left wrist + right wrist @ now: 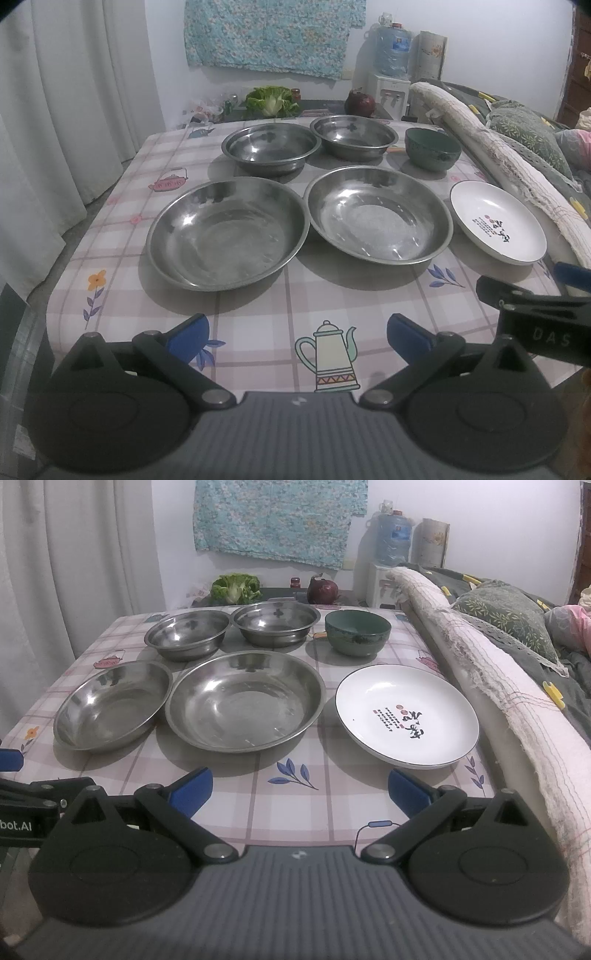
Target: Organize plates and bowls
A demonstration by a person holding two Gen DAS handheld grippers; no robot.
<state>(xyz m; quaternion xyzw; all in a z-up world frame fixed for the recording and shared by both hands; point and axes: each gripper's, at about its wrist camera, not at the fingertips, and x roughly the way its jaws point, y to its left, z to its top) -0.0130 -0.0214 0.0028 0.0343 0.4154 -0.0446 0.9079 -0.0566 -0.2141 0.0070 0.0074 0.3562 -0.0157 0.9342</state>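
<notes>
Two wide steel plates (pixel 227 230) (pixel 378 214) lie side by side on the checked tablecloth (pixel 258 325). Behind them stand two steel bowls (pixel 271 147) (pixel 354 136) and a green ceramic bowl (pixel 432 148). A white plate (pixel 496 223) with printed writing lies at the right. In the right wrist view the same white plate (pixel 406 716), wide steel plates (pixel 245 701) (pixel 112 710) and green bowl (pixel 357 632) appear. My left gripper (pixel 297 336) is open above the near table edge, holding nothing. My right gripper (pixel 299 792) is open too, in front of the white plate.
A rolled cloth and bedding (pixel 491 672) run along the table's right side. Behind the table stand a cabbage (pixel 272 100), a dark red pot (pixel 360 101) and a water dispenser (pixel 391 55). A white curtain (pixel 62 110) hangs at the left.
</notes>
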